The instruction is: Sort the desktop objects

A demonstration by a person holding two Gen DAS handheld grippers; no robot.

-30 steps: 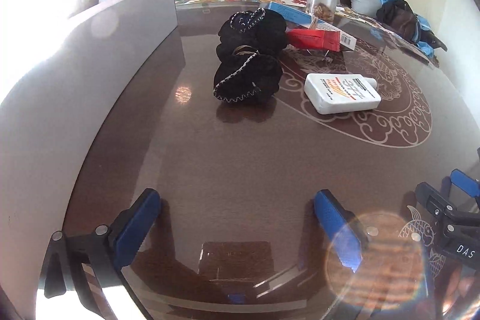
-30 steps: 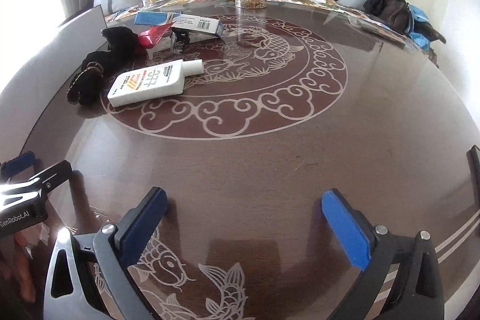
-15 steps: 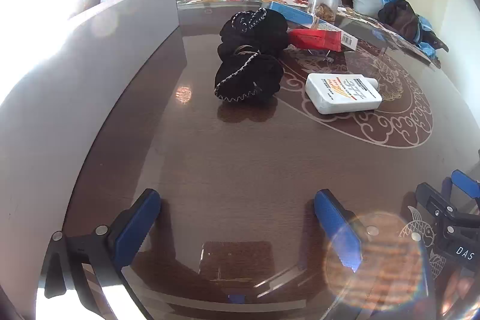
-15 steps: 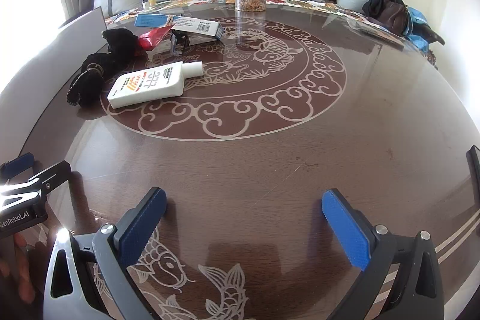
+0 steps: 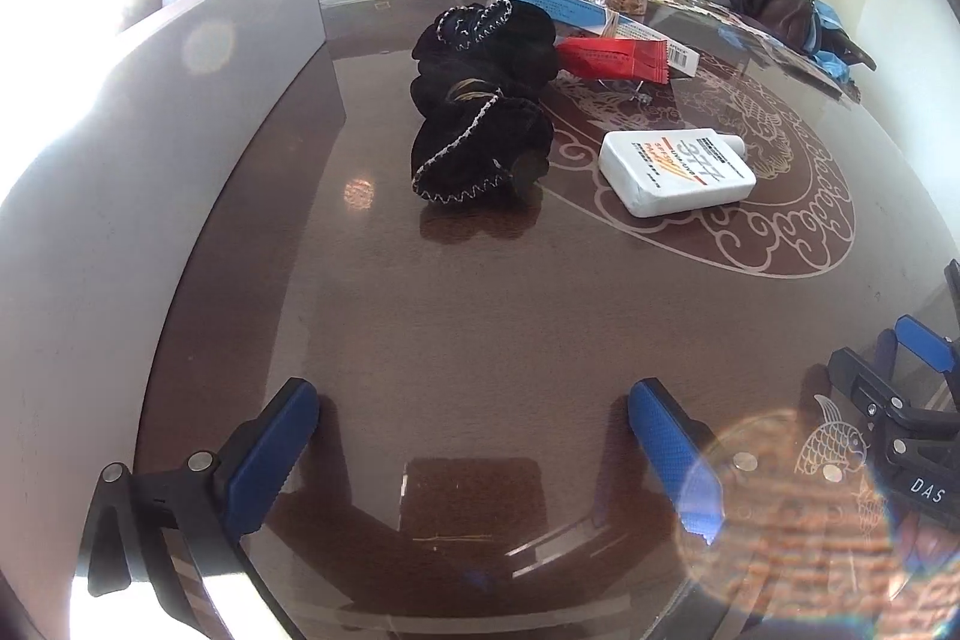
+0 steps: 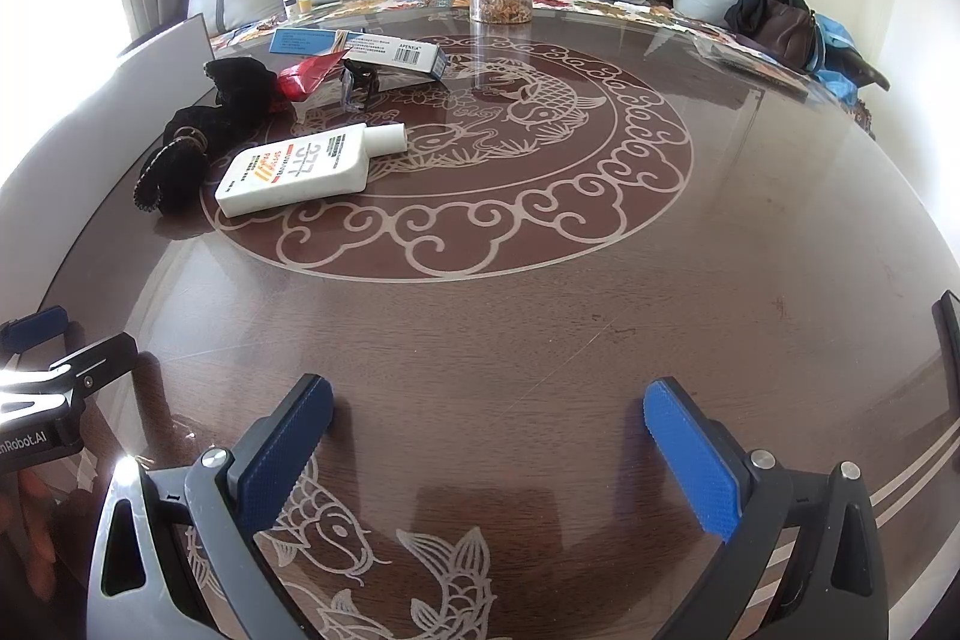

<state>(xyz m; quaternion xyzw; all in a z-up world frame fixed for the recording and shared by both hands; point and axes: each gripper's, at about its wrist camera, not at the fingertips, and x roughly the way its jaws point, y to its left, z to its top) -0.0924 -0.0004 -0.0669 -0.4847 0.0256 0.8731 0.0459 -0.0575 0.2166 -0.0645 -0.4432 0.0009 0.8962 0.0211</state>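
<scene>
A round brown table (image 6: 540, 316) with a fish pattern is lying under both my tools. I am holding my left gripper (image 5: 474, 436) and right gripper (image 6: 489, 436) low over its near edge, each spread wide and gripping nothing. Well ahead, black scrunchies (image 5: 480, 112) are sitting just beside a white bottle (image 5: 678, 172) lying flat, a long box (image 6: 384, 49), a red packet (image 5: 612, 58) and a hair clip (image 6: 360, 85).
</scene>
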